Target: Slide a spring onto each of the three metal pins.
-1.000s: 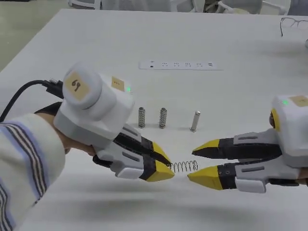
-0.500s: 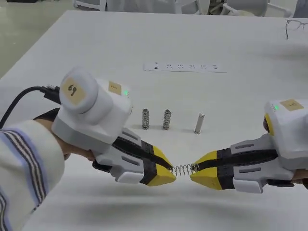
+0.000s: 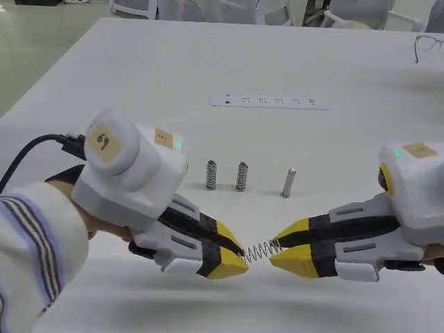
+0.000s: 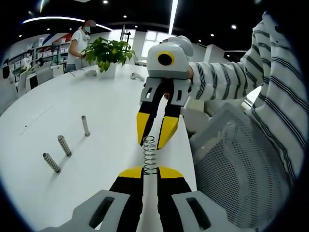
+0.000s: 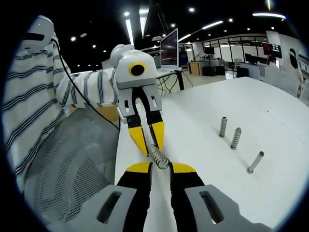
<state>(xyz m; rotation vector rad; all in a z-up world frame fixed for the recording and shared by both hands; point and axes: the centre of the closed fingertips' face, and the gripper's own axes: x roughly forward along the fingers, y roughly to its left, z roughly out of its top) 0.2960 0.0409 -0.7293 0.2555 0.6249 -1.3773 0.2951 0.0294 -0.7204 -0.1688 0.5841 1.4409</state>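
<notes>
The broad white table [image 3: 139, 76] carried little. A long, flat white plastic power strip [image 3: 269, 101] lay towards its far side. Nearer, three slim grey metal pins stood upright in a row, apart from one another. The left pin [image 3: 211, 164] stood inside one coiled steel spring [image 3: 211, 177], and the middle pin [image 3: 241, 165] stood inside a second spring [image 3: 241, 179]. The right pin [image 3: 288, 182] showed smooth metal. A pair of thin-framed glasses [image 3: 429, 43] rested near the far right edge. A leafy green potted plant [image 4: 108, 53] stood on the table well apart from the pins.

Handwritten number, seemingly "69", on the tan round sticker [image 3: 104, 142] atop the left gripper [image 3: 236, 254]
</notes>
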